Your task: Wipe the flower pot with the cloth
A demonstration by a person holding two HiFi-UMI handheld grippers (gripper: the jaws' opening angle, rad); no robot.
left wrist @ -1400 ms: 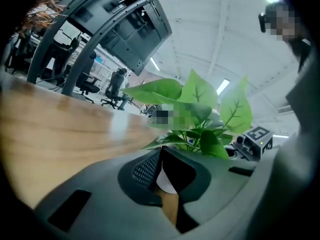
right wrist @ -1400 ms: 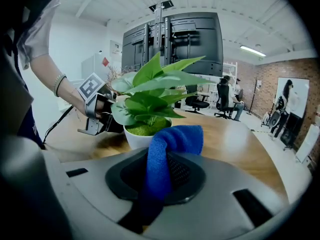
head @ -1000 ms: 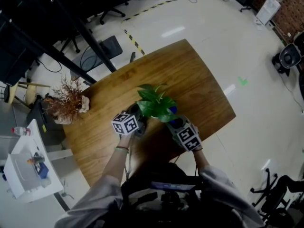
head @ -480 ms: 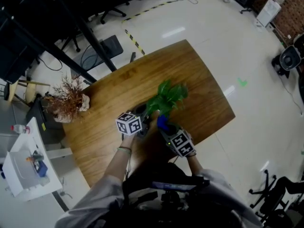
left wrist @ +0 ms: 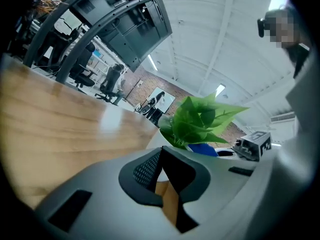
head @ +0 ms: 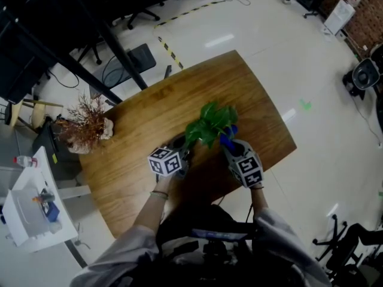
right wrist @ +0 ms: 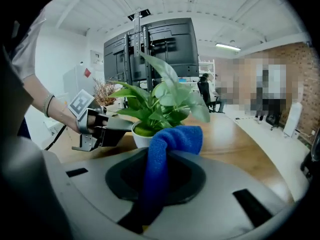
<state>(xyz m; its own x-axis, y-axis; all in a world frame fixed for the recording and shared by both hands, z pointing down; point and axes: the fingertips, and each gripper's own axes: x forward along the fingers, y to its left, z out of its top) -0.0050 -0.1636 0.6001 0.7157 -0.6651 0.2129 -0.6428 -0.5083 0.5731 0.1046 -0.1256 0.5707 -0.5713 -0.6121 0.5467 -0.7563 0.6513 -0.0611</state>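
Your wooden table (head: 251, 100) stands askew on a pale, glossy floor (head: 269, 34). A dried brown shrub (head: 84, 127) sits at the table's left edge. Further left and nearer to you is a white cart (head: 30, 214) holding small items, with a bottle (head: 24, 164) just beyond it. Black frame bars (head: 90, 34) cross the far left. Yellow-black tape (head: 169, 52) lies on the floor beyond the table, and a green mark (head: 306, 103) lies to its right. A fan (head: 365, 72) stands far right, near a brick wall (head: 366, 17).
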